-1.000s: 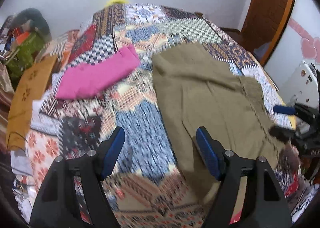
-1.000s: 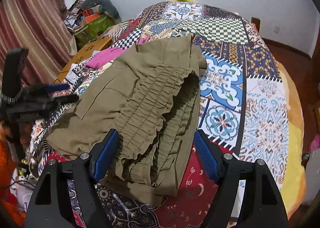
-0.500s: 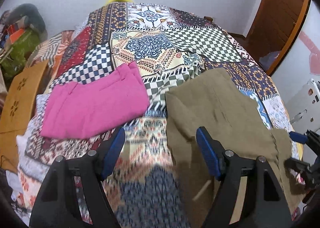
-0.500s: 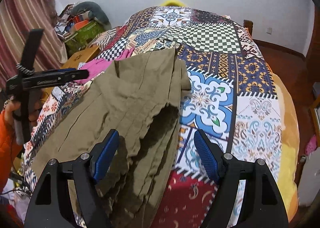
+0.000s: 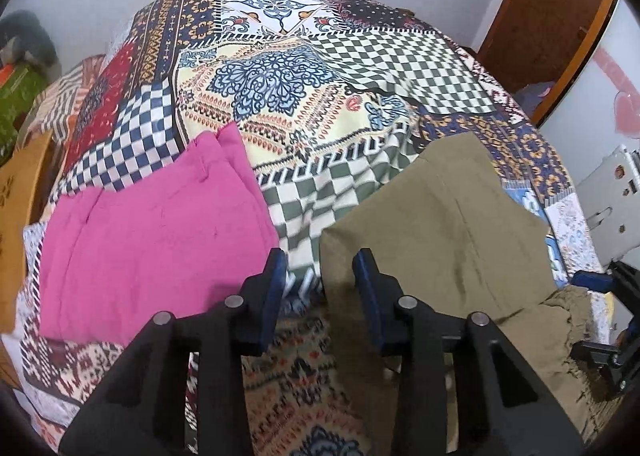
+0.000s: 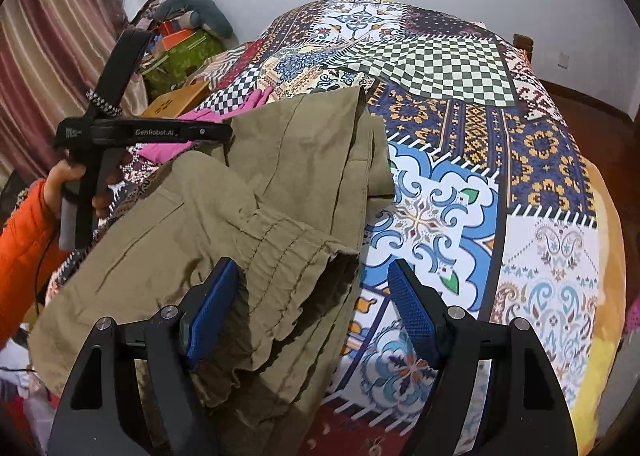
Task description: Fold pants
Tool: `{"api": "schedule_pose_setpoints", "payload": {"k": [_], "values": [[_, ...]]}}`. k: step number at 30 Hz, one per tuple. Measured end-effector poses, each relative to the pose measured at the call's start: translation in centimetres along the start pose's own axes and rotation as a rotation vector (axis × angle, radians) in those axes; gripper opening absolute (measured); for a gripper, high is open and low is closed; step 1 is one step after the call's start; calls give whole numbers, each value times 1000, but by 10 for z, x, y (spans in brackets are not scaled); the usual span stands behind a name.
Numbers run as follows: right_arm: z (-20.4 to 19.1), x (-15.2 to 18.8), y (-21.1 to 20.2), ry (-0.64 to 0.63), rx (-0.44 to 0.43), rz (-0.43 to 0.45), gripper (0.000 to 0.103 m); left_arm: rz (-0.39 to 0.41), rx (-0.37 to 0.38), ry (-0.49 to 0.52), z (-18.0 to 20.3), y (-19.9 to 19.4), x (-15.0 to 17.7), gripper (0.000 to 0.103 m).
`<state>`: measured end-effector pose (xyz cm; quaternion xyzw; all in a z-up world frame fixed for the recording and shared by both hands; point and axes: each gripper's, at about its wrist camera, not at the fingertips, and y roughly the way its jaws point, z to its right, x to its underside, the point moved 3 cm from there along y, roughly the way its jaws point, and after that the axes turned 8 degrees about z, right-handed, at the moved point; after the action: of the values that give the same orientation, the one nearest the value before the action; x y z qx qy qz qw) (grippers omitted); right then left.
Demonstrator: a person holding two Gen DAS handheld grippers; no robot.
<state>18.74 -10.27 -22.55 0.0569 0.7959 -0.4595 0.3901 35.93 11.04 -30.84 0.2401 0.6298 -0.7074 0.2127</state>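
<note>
Olive-green pants [image 5: 452, 240] lie on the patchwork bed; the right wrist view shows them [image 6: 248, 224] folded lengthwise, elastic waistband nearest. My left gripper [image 5: 320, 288] is partly closed, its jaws about the left hem corner of the pants, not clamped. My right gripper [image 6: 308, 308] is open, its jaws astride the gathered waistband [image 6: 288, 256]. The right gripper also shows at the right edge of the left wrist view [image 5: 604, 320]. The left gripper shows in the right wrist view [image 6: 216, 132], held by a hand in an orange sleeve.
Folded pink pants [image 5: 156, 236] lie left of the olive pair. The patchwork bedspread [image 6: 440, 68] covers the bed. Clutter and a cardboard box [image 6: 176, 100] stand by the striped curtain at left. A wooden door [image 5: 560, 16] is at the right.
The left gripper has moved forward along the pants to the hem end and its jaws have narrowed. The right gripper stayed open at the waistband, which has lifted.
</note>
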Motion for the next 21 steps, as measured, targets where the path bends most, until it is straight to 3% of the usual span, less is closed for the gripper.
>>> {"api": "schedule_pose_setpoints", "payload": {"k": [8,12,17,21], "values": [[22,-15,15,-74,63,-11,73,-3,-2,-8,-9,9,-4,18],[34,-29,29,-119,92,-29,73,25,-37,-13,-15,-5,2,9],[39,-49,45,-204,154,-62,68,39,-63,-44,-25,-30,19,4],[42,-61,36,-195,183,-59,63,38,-73,-75,-31,-56,41,3]]}}
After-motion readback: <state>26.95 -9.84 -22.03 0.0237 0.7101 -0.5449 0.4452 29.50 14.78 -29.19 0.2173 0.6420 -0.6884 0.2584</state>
